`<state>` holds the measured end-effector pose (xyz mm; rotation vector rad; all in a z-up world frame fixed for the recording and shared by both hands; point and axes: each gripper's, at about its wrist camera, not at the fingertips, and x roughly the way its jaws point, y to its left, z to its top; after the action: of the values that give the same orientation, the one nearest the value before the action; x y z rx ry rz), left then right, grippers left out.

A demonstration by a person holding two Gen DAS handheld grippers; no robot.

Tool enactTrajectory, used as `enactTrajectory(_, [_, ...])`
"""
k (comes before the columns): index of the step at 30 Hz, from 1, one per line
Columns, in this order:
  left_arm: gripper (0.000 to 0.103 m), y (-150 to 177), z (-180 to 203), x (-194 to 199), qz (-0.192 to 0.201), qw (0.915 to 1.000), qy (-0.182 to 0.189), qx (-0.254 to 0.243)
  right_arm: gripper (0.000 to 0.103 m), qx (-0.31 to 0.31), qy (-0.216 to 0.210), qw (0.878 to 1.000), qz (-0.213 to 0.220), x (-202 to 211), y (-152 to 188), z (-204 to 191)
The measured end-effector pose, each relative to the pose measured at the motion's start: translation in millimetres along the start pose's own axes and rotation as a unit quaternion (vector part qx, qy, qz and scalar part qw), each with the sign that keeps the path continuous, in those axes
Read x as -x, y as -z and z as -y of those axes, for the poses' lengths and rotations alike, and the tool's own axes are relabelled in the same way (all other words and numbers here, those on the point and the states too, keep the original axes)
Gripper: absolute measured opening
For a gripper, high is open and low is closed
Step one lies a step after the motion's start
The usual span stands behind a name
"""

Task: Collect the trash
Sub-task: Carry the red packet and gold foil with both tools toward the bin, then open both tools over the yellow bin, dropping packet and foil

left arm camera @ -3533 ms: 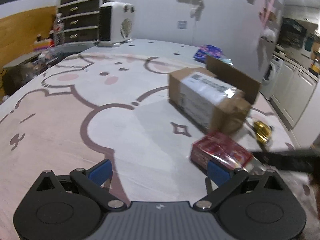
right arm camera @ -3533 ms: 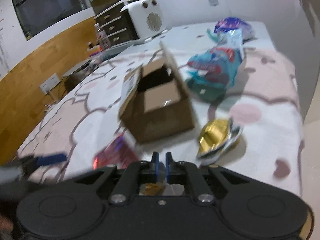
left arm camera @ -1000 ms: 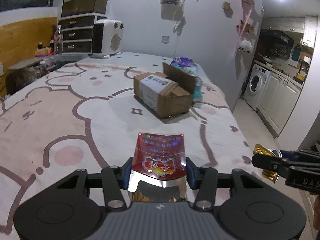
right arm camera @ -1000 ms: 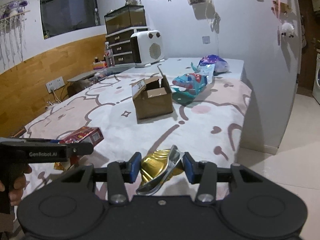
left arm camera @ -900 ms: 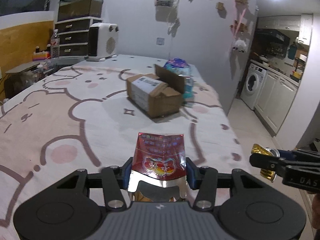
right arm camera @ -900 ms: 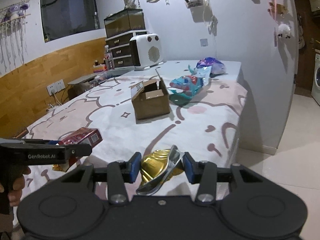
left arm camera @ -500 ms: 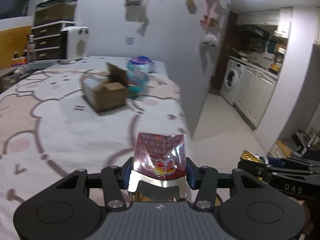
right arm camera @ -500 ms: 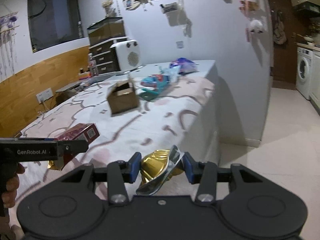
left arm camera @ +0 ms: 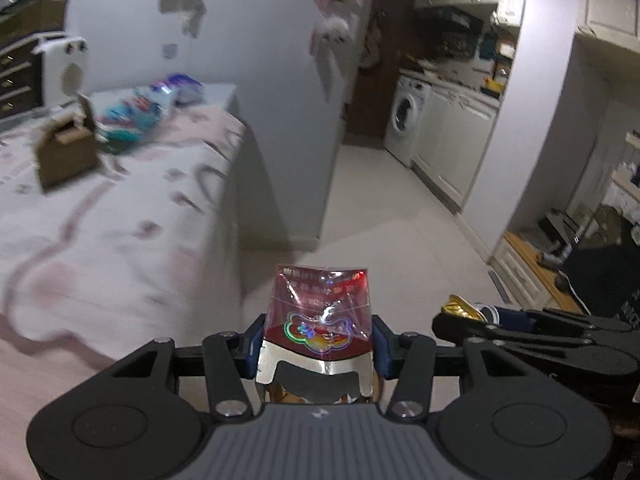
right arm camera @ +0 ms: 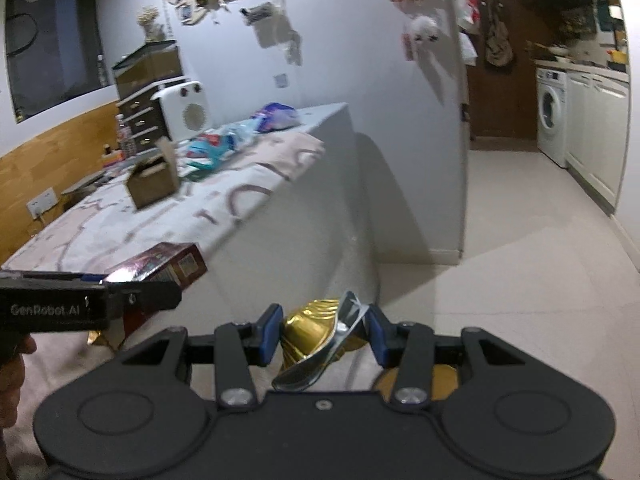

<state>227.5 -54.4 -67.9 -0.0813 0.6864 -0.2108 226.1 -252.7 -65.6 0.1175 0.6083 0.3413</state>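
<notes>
The red box (left arm camera: 318,312) is glossy, wrapped in clear film with a mirror-bright silver edge. The gold wrapper (right arm camera: 320,334) is shiny crinkled foil. Matt black plastic forms both grippers. The cardboard box (right arm camera: 152,184) looks dull brown; the floor (right arm camera: 520,264) smooth, pale tile.

A dim room with pale lilac walls (right arm camera: 360,60) hung with small decorations and a light tiled floor (right arm camera: 520,240). A washing machine (right arm camera: 551,114) stands among white cabinets (left arm camera: 452,148) to the right, while a dark drawer unit (right arm camera: 144,108), white heater (right arm camera: 186,110) and wood paneling (right arm camera: 52,148) sit left.
</notes>
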Motion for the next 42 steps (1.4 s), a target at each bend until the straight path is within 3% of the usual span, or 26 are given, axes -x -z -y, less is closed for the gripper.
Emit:
enactTrajectory(10, [0.052,47,35,-125,-0.091,0.9957,-0.02,-0.002,0.046,-0.057,0.027,0.997,-0.051,-42,46,84])
enactTrajectory(25, [0.052,122,39,-322,-0.21,0.9769,-0.028,0.029,0.046,-0.163,0.03,0.976,-0.143,-173,129,200])
enactTrajectory(34, [0.052,155,20,-415,-0.252,0.9665,-0.033,0.034,0.046,-0.261,0.012,0.946,-0.192,-262,177,239])
enactTrajectory(42, [0.053,156,9,-464,-0.248,0.9681,-0.018,0.027,0.046,-0.35,0.018,0.914,-0.206,-308,205,257])
